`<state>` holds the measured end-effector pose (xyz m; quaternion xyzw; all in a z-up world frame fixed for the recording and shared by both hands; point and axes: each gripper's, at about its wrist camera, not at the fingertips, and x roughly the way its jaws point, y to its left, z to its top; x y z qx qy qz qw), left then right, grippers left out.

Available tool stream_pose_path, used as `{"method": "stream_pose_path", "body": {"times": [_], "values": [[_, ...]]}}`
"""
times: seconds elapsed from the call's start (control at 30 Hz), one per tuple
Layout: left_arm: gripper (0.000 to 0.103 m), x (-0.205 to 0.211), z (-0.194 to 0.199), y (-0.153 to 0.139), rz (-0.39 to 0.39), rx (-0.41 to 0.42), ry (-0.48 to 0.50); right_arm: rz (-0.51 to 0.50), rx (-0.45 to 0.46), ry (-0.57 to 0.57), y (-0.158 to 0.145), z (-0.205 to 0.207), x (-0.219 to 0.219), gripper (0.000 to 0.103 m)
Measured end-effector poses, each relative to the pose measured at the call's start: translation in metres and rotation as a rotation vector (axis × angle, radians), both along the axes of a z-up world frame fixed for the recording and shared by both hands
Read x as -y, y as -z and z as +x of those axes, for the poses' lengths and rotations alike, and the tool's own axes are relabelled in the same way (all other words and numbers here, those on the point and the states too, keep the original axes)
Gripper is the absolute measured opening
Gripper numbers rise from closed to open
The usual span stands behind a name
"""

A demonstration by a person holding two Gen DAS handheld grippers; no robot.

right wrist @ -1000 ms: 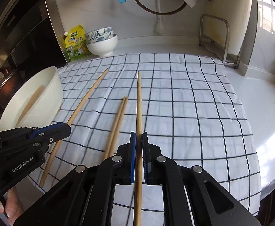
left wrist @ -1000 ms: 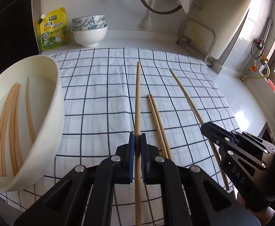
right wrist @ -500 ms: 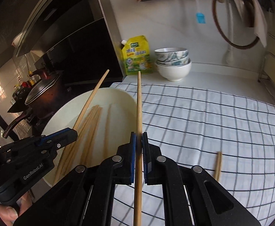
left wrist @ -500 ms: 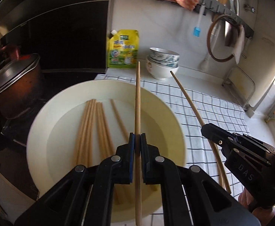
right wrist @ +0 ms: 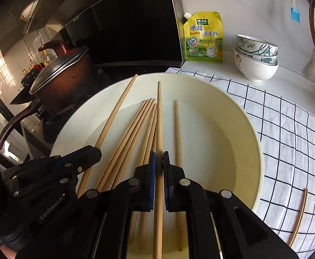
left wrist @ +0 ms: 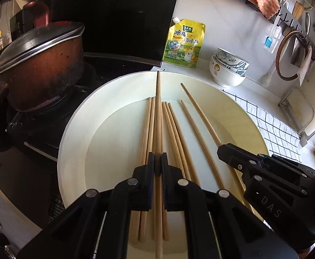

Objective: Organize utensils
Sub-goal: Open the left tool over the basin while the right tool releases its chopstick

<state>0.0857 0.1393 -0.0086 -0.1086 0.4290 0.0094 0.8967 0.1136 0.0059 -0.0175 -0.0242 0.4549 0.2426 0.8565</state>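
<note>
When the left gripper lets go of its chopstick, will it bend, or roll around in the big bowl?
Probably no bending: the chopstick in the left gripper stays straight though held near one end. It looks round and thin, so it may roll a little, but the bowl and the chopsticks lying in it should stop it.

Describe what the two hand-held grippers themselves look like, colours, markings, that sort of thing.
Both are matte black plastic with angular scissor-like linkage arms joined by round silver rivets. The left hand-held gripper and the right hand-held gripper each have thin blue pads lining the inner finger faces. Seen from the opposite camera, the left one's side reads "GenRobot.AI" in white, the right one's reads "DAS". No cables or sleeves show.
</note>
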Motion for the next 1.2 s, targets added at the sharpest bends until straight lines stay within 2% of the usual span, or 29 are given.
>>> {"method": "stream_pose_path", "body": {"times": [0.23, 0.3, 0.37, 0.4, 0.8, 1.2], "values": [[0.009, -0.004, 0.003, 0.013, -0.026, -0.025, -0.003, -0.027, -0.029, 0.024, 0.013, 0.005, 0.001, 0.007], [0.021, -0.005, 0.001, 0.013, -0.021, -0.018, -0.010, -0.029, -0.023, 0.029, 0.012, 0.003, 0.003, 0.007], [0.046, -0.006, -0.002, 0.010, -0.015, -0.002, -0.021, -0.034, -0.007, 0.036, 0.009, 0.001, 0.005, 0.007], [0.047, -0.006, -0.004, 0.009, -0.012, 0.008, -0.027, -0.032, -0.005, 0.039, 0.008, 0.001, 0.007, 0.008], [0.047, -0.002, -0.016, 0.002, -0.019, 0.015, -0.027, -0.008, 0.008, 0.058, 0.001, -0.015, 0.025, 0.008], [0.047, 0.022, -0.030, -0.008, 0.002, 0.031, 0.004, 0.035, 0.036, 0.094, -0.011, -0.035, 0.055, 0.008]]}}
